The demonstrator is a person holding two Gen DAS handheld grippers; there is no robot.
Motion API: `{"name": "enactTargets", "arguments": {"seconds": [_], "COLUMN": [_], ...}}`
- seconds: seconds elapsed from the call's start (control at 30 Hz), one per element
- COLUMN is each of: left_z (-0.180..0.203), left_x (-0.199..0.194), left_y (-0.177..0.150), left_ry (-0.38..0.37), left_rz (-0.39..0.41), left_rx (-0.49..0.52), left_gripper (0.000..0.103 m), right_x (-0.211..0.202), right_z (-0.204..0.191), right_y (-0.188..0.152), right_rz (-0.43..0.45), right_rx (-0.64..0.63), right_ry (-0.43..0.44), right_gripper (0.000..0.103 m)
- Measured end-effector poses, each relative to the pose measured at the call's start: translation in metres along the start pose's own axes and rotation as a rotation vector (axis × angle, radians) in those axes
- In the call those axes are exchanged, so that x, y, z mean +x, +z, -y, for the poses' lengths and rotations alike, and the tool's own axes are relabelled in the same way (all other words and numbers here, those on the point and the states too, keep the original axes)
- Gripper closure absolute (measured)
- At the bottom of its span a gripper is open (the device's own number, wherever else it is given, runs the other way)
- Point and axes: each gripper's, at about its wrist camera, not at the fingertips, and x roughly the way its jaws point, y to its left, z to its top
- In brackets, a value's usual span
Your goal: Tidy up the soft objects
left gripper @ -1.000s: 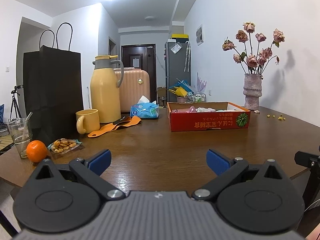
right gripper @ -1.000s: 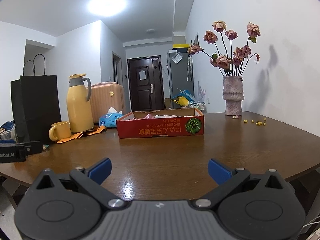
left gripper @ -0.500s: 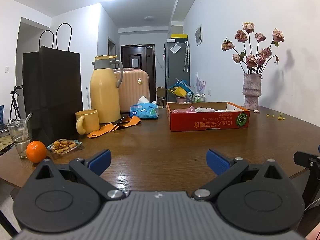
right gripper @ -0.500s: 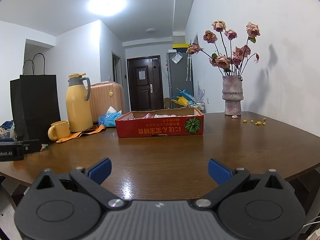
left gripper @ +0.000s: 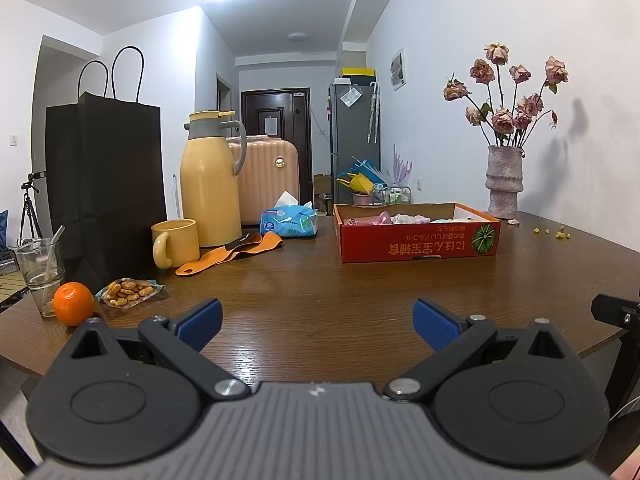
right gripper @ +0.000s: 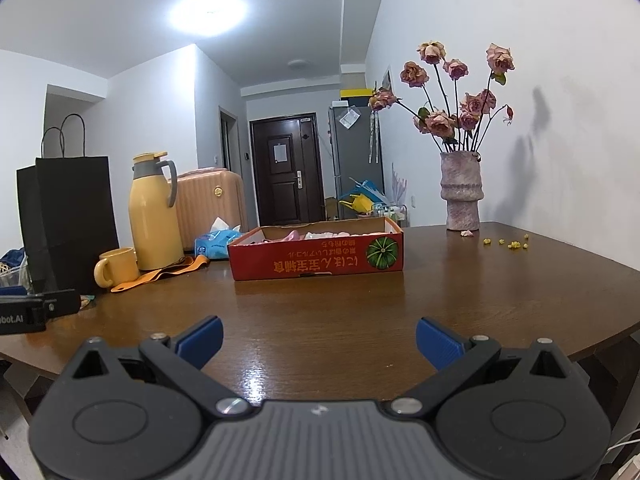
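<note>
- Soft objects (left gripper: pixel 394 219): pale pink and white, bunched, only their tops visible inside red cardboard box (left gripper: pixel 418 242), far side of wooden table (left gripper: pixel 320 288).
- Box shallow, open-topped, pumpkin print on front.
- Left gripper (left gripper: pixel 317 320) and right gripper (right gripper: pixel 319 340): jaws spread, nothing held, above near table edge, well apart from box.
- Glass (left gripper: pixel 40 272) holds a straw.

On the table (left gripper: pixel 320 288), the box (left gripper: pixel 418 240) sits far; jug (left gripper: pixel 210 180) and mug (left gripper: pixel 176 243) left, vase (left gripper: pixel 505 182) right.
</note>
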Motion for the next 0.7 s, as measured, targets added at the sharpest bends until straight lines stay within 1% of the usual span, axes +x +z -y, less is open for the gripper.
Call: {"name": "enactTargets", "arguments": {"seconds": [0.3,0.7], "left_z": [-0.0003,-0.0016], "left_x": [0.0001,0.0], "left_y": [0.0,0.0005], "left_ry": [0.0,0.001], "left_rz": [0.001,0.004], "left_rx": [0.0,-0.001], "left_gripper": [0.0,0.0], "right_x": [-0.0001,0.0009], "right_z": [-0.0023,-0.0033], "right_y": [-0.0019,-0.0012], "right_rz": [0.005,-0.006], "right_rx": [-0.015,0.0], "right_ry": [-0.004,-0.002], "right_gripper": [0.0,0.0]}}
